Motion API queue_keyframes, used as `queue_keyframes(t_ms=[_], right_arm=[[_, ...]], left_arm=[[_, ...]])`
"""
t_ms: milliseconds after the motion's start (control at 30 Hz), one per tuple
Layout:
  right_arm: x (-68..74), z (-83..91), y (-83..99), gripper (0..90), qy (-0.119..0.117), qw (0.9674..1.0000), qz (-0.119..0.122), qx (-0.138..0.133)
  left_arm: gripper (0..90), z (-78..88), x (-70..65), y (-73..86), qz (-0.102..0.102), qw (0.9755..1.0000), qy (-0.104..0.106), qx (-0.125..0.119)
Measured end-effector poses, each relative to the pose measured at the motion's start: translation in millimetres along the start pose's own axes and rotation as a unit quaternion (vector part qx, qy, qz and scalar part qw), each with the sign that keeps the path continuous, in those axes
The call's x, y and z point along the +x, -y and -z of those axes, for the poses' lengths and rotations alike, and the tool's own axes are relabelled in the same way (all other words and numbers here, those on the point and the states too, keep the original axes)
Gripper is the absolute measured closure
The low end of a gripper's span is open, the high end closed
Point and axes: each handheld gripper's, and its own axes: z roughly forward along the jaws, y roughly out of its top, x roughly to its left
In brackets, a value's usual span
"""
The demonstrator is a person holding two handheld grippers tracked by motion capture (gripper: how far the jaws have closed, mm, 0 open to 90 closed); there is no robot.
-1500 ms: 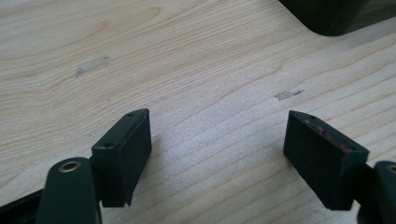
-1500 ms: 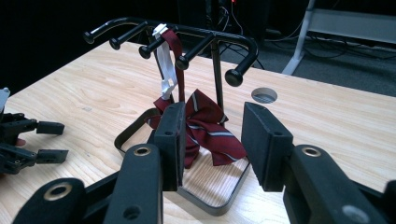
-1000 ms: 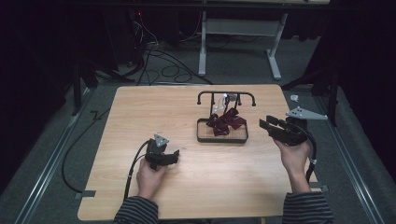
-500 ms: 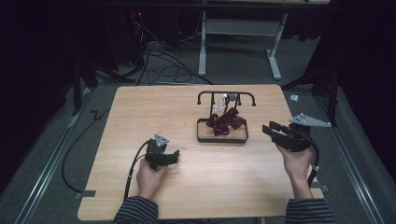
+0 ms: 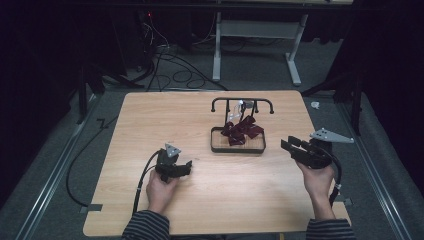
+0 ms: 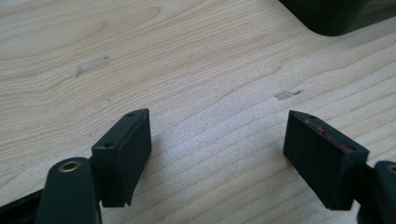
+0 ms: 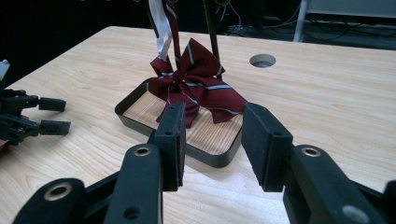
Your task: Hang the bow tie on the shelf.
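Right gripper view looks along the right gripper (image 7: 212, 140), whose two black jaws stand partly spread with only air between them, pinching nothing. Just past the jaw tips lies a small black tray (image 7: 140, 123) with a wooden floor, its near rim close to the jaws but not touching them. A maroon striped bow tie (image 7: 198, 88) rests in the tray, its loops fanned out and its neck strap running up to the black hanger stand (image 7: 211, 32) that rises from the tray's far side. Beyond the tray, a round hole (image 7: 262, 60) is cut into the wooden table (image 7: 327, 93).

From the high view, the right gripper (image 5: 292, 148) sits in the person's right hand (image 5: 316, 176) near the table's right edge, pointing left toward the tray (image 5: 238, 148), a short gap apart from it. The bow tie (image 5: 241, 131) hangs low from the stand's bar (image 5: 242, 101) into the tray.

The left gripper (image 5: 186, 167) rests on the table in the left hand (image 5: 161, 187), well apart from the tray. Its own view shows the left gripper (image 6: 217, 140) with jaws spread wide over bare wood, nothing between them.
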Motion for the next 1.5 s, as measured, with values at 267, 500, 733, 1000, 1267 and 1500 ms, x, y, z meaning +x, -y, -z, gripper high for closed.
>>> queue_keyframes(t_ms=[267, 500, 733, 1000, 1267, 1500], right_arm=[[0.7, 0.9, 7.7, 61.9, -0.002, 1.0, -0.003, 0.002], [0.3, 0.2, 16.2, 61.9, -0.006, 0.9999, -0.012, 0.003], [-0.1, -1.1, 23.8, 62.0, -0.012, 0.9996, -0.023, 0.008], [1.7, -6.3, 32.3, 62.1, -0.019, 0.9994, -0.028, 0.013], [4.9, -11.4, 39.3, 62.2, -0.026, 0.9989, -0.036, 0.019], [5.7, -16.3, 47.2, 62.8, -0.028, 0.9986, -0.036, 0.026]], left_arm=[[23.9, 0.0, 0.0, 0.0, 0.0, 1.0, 0.0, 0.0], [23.9, 0.0, 0.0, 0.0, 0.0, 1.0, 0.0, 0.0], [23.9, 0.0, 0.0, 0.0, 0.0, 1.0, -0.001, 0.0], [23.9, 0.0, -0.1, 0.0, 0.0, 1.0, 0.0, 0.0], [23.9, 0.0, -0.1, 0.0, 0.0, 1.0, 0.0, 0.0], [23.9, 0.0, -0.1, 0.0, 0.0, 1.0, 0.0, 0.0]])
